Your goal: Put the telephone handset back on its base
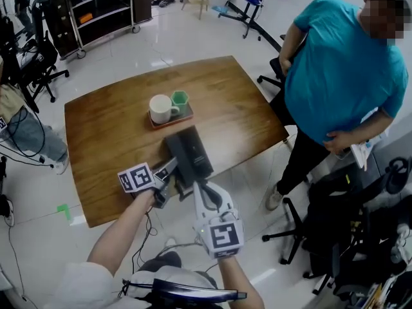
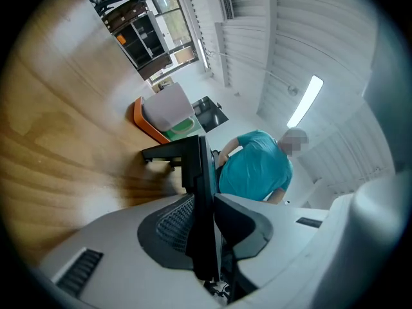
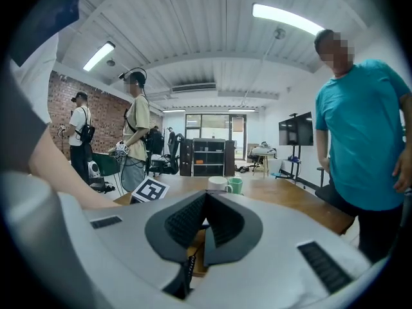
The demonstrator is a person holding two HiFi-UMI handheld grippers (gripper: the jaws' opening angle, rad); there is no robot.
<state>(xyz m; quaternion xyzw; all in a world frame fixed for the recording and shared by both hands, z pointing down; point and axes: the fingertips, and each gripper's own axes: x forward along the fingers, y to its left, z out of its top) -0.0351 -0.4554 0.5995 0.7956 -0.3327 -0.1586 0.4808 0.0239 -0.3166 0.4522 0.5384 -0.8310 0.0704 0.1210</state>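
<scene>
The black telephone (image 1: 188, 152) lies on the near part of the wooden table (image 1: 109, 127); I cannot tell its handset from its base. My left gripper (image 1: 175, 172) is at its near left corner. In the left gripper view the left gripper (image 2: 205, 201) is shut on a thin black edge of the telephone (image 2: 198, 166). My right gripper (image 1: 201, 188) points at the phone's near end. Its jaws meet at the tips in the right gripper view, where the right gripper (image 3: 206, 198) has a coiled cord (image 3: 188, 266) showing low between the jaw bases.
An orange tray (image 1: 187, 116) behind the phone holds a white mug (image 1: 162, 108) and a green cup (image 1: 179, 98). A person in a teal shirt (image 1: 341, 76) stands at the table's right. Office chairs (image 1: 315, 237) and cables crowd the floor to the right.
</scene>
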